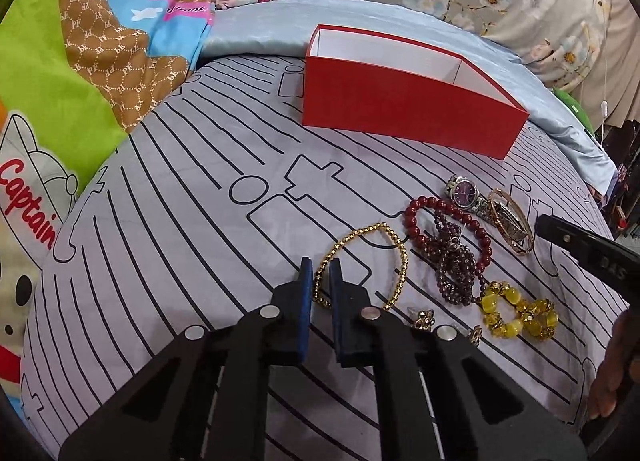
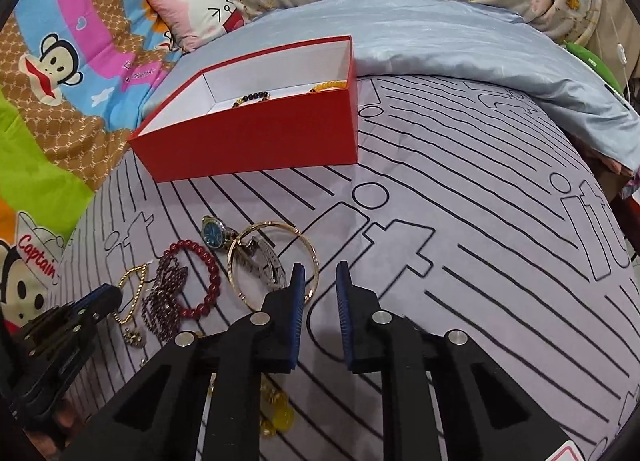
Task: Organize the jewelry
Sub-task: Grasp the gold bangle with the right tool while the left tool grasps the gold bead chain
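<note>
A red box (image 1: 404, 117) with a white inside stands on the grey striped bedsheet; in the right wrist view the box (image 2: 256, 141) holds two bead bracelets (image 2: 252, 98). Loose jewelry lies in front of it: a gold bead chain (image 1: 362, 261), a red bead bracelet (image 1: 440, 221), dark purple beads (image 1: 456, 265), a yellow bead bracelet (image 1: 520, 313), a purple-faced watch (image 1: 464, 191) and a gold bangle with a second watch (image 1: 512, 225). My left gripper (image 1: 321, 267) is open, its fingertips astride the gold chain's left edge. My right gripper (image 2: 321, 273) is open beside the gold bangle (image 2: 276, 261).
Colourful cartoon bedding (image 1: 60, 81) lies to the left, a pale blue quilt (image 2: 460, 45) and floral fabric behind the box. A small gold ornament (image 1: 424, 317) lies near the left gripper. The bed edge drops off at the right.
</note>
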The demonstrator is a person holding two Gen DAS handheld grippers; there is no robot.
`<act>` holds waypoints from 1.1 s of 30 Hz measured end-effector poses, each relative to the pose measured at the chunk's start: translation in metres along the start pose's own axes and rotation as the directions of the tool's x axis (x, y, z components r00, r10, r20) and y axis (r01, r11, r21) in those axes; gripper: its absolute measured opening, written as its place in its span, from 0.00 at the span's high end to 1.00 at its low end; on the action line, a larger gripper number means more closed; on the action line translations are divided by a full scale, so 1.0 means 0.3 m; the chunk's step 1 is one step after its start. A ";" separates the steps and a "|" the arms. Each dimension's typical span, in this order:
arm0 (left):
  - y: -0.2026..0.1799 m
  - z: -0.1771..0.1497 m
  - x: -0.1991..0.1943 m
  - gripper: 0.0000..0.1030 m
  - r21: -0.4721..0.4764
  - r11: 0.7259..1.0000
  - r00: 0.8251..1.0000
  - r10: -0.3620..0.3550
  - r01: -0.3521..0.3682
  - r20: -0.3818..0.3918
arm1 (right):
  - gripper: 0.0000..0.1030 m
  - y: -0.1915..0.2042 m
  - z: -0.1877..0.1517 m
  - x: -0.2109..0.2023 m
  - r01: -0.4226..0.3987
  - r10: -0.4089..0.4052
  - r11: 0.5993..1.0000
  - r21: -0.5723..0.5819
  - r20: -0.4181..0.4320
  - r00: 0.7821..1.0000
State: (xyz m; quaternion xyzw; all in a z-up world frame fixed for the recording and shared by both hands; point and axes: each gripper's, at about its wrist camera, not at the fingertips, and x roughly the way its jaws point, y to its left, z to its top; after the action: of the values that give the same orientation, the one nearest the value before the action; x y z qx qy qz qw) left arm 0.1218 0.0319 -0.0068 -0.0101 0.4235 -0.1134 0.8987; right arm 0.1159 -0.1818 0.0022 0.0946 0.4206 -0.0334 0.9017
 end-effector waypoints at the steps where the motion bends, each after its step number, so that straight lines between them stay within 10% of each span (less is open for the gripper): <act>1: -0.001 0.000 0.000 0.92 0.000 1.000 1.000 0.000 0.000 0.000 | 0.86 0.002 0.004 0.009 0.001 -0.001 1.000 -0.003 -0.002 1.000; 7: -0.001 0.000 -0.001 0.92 0.000 1.000 1.000 0.000 0.000 0.000 | 0.84 0.014 0.024 0.018 -0.027 0.027 1.000 0.005 0.002 1.000; 12: -0.001 0.000 0.000 0.92 0.003 1.000 1.000 0.001 -0.001 0.000 | 0.40 0.045 0.011 -0.017 -0.073 0.074 0.997 -0.017 0.028 0.997; 33: 0.002 -0.001 -0.001 0.92 -0.007 1.000 1.000 -0.010 0.010 0.001 | 0.47 0.058 0.004 0.012 -0.043 0.044 0.998 -0.046 0.032 0.999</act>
State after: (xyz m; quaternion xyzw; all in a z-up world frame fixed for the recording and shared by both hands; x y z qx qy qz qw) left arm 0.1215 0.0325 -0.0066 -0.0155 0.4233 -0.1162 0.8984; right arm 0.1216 -0.1649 0.0028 0.0827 0.4044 -0.0056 0.9108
